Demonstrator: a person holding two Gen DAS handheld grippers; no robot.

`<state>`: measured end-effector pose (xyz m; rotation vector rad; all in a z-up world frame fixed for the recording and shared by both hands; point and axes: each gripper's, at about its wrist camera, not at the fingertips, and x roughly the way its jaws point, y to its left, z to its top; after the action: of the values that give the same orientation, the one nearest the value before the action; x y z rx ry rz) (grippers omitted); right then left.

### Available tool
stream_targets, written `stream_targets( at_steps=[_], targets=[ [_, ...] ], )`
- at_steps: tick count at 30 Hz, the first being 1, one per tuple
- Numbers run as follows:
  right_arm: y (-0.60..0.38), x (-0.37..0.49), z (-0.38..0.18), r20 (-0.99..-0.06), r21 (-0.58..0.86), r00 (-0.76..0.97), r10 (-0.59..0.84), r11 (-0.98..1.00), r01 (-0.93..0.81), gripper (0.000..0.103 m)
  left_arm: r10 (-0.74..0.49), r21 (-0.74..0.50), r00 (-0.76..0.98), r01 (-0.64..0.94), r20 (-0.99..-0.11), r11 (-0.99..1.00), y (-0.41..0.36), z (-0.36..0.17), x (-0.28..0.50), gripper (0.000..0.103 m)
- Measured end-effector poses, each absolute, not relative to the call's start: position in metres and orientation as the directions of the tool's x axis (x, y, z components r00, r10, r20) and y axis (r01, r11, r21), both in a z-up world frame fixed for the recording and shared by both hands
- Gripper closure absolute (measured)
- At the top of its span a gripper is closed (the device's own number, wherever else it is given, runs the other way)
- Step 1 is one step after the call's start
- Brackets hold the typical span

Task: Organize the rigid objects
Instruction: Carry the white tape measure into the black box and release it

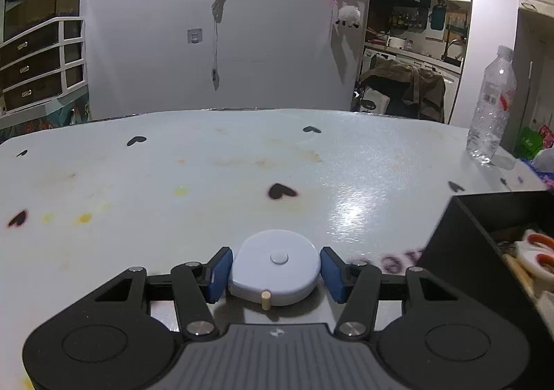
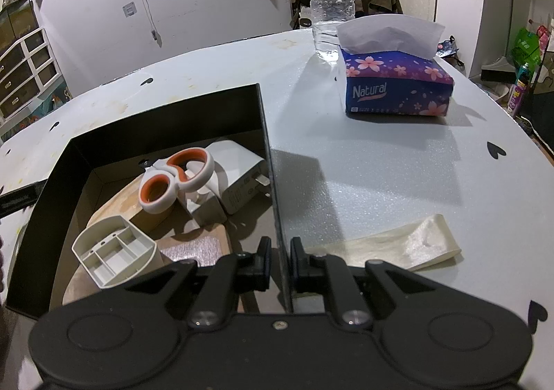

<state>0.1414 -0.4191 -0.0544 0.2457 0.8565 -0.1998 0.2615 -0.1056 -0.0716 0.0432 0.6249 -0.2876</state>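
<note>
step: we take tape measure [image 1: 275, 267] off table [image 1: 173, 175] | left gripper [image 1: 275, 274] pads touch it | right gripper [image 2: 278, 263] pinches box [image 2: 265, 120] wall | next: lift, carry into box

Left gripper [image 1: 275, 270]: black linkage arms on two round black housings, each with a circular recess. Silver pivot pins at the joints. Fingers [image 1: 219, 274] carry blue pads. A grey ribbed plate with a small round emblem sits between the housings.

Right gripper [image 2: 278, 263]: same black housings and linkage arms, silver pivot pins, one small central screw. Fingers [image 2: 260, 263] are black; no blue visible from this angle.
</note>
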Motion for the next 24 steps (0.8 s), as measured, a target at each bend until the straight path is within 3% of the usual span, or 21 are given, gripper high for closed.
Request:
stream_targets(
  at_steps=[12, 18, 24],
  targets=[
    [-0.419, 0.142, -0.054, -0.764, 0.135, 0.641, -0.074, 0.953, 0.271, 0.090, -0.441, -0.129, 0.771, 0.433, -0.461, 0.892, -0.130, 0.002, 0.198, 0.047],
    [-0.419, 0.141, -0.054, -0.764, 0.135, 0.641, -0.074, 0.953, 0.271, 0.090, -0.532, -0.170, 0.682, 0.526, -0.502, 0.833, -0.170, 0.005, 0.188, 0.047],
    [-0.419, 0.141, -0.054, -0.762, 0.141, 0.644, -0.068, 0.953, 0.267, 0.090, -0.507, -0.167, 0.663, 0.508, -0.551, 0.845, -0.193, -0.006, 0.199, 0.047]
  ],
)
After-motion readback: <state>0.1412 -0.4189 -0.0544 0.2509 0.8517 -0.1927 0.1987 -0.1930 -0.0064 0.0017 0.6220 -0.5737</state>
